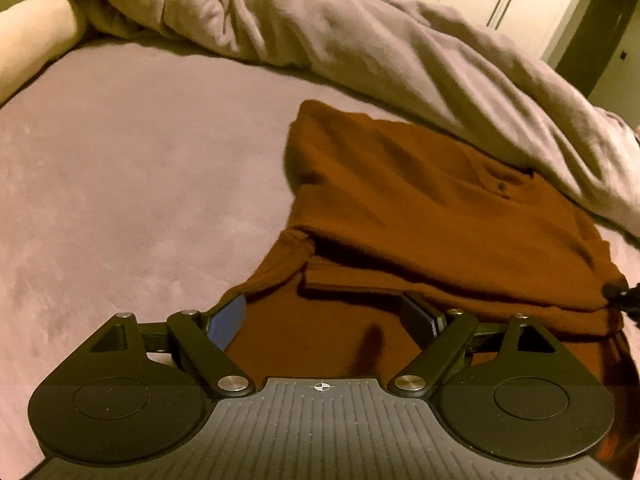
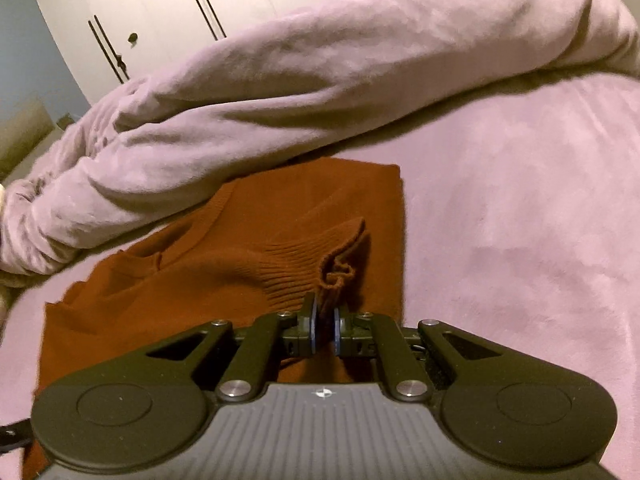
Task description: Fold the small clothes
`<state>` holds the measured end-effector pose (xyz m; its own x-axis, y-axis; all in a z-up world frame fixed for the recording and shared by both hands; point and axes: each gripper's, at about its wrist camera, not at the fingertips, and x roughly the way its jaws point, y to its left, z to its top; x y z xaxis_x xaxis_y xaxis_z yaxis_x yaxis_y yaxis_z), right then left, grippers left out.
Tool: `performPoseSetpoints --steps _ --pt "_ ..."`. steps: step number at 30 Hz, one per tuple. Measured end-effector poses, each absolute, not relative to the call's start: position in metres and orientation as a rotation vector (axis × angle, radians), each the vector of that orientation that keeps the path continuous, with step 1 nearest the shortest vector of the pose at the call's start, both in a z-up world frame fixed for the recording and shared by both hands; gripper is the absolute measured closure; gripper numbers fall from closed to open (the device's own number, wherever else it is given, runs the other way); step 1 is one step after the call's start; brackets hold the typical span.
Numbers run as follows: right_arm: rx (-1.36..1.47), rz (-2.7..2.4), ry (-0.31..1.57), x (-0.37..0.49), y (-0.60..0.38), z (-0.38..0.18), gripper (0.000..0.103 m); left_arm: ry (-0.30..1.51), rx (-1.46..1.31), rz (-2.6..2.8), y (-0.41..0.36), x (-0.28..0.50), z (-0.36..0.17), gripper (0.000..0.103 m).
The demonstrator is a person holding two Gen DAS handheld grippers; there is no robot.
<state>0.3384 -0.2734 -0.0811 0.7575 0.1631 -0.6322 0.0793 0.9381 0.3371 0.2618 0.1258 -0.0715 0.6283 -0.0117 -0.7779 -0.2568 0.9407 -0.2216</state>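
A small rust-brown knit sweater [image 1: 420, 208] lies on the pink bed cover, partly folded, its collar toward the rumpled blanket. My left gripper [image 1: 324, 312] is open, its jaws wide apart over the sweater's near edge, holding nothing. In the right wrist view the sweater [image 2: 248, 208] lies flat and its ribbed sleeve cuff [image 2: 336, 268] is lifted. My right gripper [image 2: 325, 312] is shut on that cuff, the sleeve drawn across the body of the sweater.
A crumpled lilac blanket [image 1: 360, 40] lies behind the sweater and also shows in the right wrist view [image 2: 320, 60]. White wardrobe doors [image 2: 160, 12] stand beyond the bed. The pink bed cover [image 1: 120, 180] spreads to the left; a pale pillow [image 1: 28, 40] sits far left.
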Motion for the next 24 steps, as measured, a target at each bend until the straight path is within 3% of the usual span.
performPoseSetpoints --steps 4,13,20,24 --pt "0.306 -0.093 0.686 0.327 -0.274 -0.073 0.089 0.891 -0.329 0.16 0.127 0.26 -0.071 0.017" --pt "0.298 0.057 0.607 0.305 -0.249 -0.052 0.089 0.781 -0.322 0.058 0.097 0.275 -0.045 0.014" --pt "0.214 0.113 0.715 0.338 -0.22 -0.07 0.089 0.873 -0.325 0.079 0.09 0.322 -0.075 0.016" --pt "0.022 0.15 0.72 0.33 -0.211 -0.084 0.089 0.875 -0.151 0.043 0.077 0.318 -0.087 0.016"
